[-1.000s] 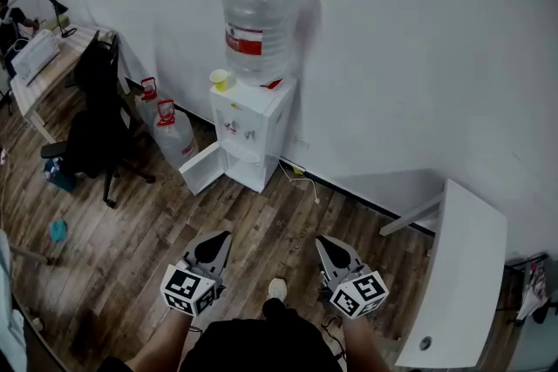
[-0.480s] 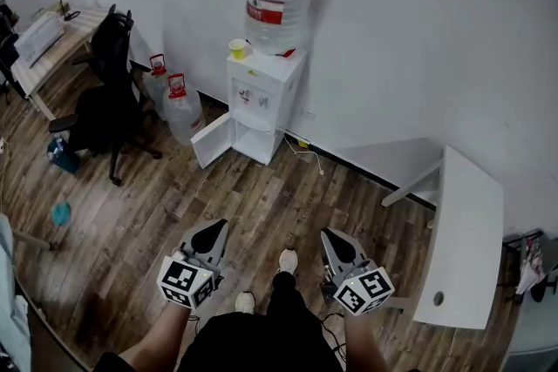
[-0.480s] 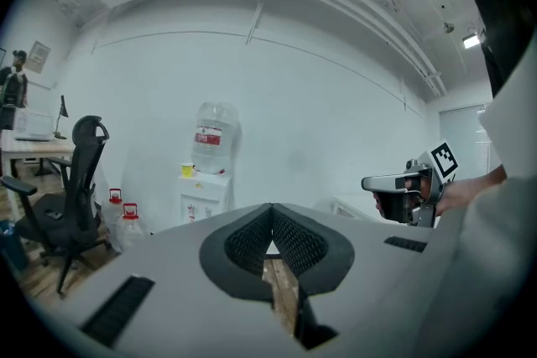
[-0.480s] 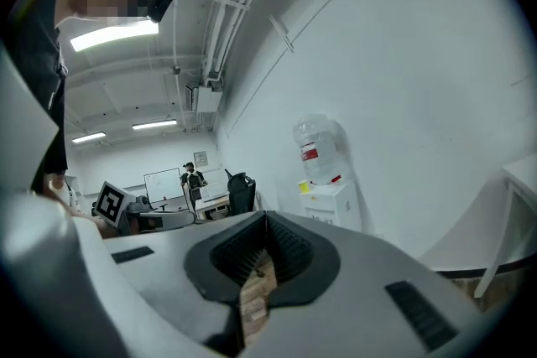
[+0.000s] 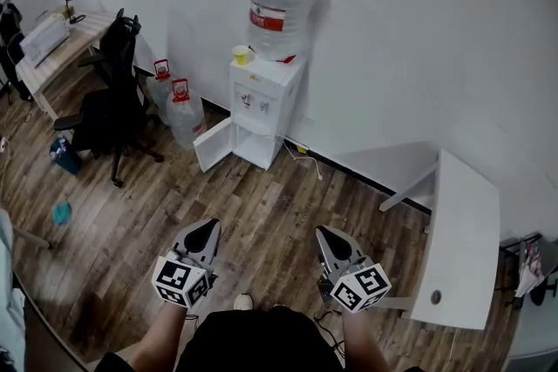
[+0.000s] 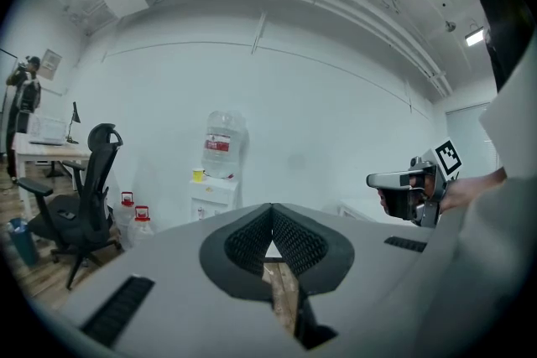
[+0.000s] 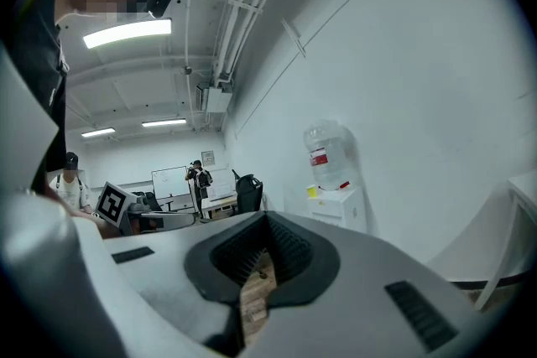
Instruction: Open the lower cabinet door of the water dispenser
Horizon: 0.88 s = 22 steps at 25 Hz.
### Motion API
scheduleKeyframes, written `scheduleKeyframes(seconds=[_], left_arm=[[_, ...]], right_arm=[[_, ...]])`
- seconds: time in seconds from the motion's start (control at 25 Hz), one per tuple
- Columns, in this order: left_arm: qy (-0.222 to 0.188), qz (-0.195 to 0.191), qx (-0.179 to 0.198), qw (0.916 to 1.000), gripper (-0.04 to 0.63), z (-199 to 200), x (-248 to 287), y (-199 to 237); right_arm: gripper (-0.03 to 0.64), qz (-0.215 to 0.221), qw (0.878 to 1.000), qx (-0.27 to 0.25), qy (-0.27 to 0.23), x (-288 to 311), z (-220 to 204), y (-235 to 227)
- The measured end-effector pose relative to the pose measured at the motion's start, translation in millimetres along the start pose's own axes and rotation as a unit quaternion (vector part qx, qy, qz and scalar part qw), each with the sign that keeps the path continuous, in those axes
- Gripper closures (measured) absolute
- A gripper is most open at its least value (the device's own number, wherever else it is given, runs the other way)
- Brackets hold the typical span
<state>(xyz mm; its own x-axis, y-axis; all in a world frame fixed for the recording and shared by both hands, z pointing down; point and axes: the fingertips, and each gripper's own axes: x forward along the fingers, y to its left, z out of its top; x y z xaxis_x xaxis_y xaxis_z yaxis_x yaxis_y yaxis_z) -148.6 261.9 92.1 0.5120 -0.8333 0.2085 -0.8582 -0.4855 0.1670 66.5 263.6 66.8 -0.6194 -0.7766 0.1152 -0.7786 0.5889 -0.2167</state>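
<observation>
A white water dispenser [image 5: 266,104] stands against the far wall with a large clear bottle [image 5: 280,9] on top and a yellow cup [image 5: 240,55] beside it. Its lower cabinet door [image 5: 213,145] hangs swung out to the left. The dispenser [image 6: 213,190] also shows far off in the left gripper view, and the dispenser [image 7: 338,204] in the right gripper view. My left gripper [image 5: 206,231] and right gripper [image 5: 326,236] are held low near my body, well short of the dispenser. Both are shut with nothing between the jaws.
Two water jugs with red caps [image 5: 174,109] stand left of the dispenser. A black office chair [image 5: 109,109] and a desk [image 5: 54,43] are further left. A white table [image 5: 462,240] is at the right. A cable [image 5: 305,161] lies on the wooden floor.
The dispenser now sits farther from me and more to the right in the head view; I have backed away. Both grippers stay shut and level.
</observation>
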Motion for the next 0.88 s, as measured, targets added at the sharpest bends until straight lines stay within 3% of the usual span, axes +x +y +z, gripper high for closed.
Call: scheduleKeyframes(seconds=[0.44, 0.88], left_arm=[[-0.005, 0.031, -0.009, 0.9995, 0.583, 9, 9, -18], [0.003, 0.039, -0.013, 0.9991, 0.581, -1, 3, -29]], right_arm=[[0.595, 0.026, 1.000, -0.011, 0.008, -4, 12, -16], [0.595, 0.015, 1.000, -0.006, 0.013, -20, 6, -24]])
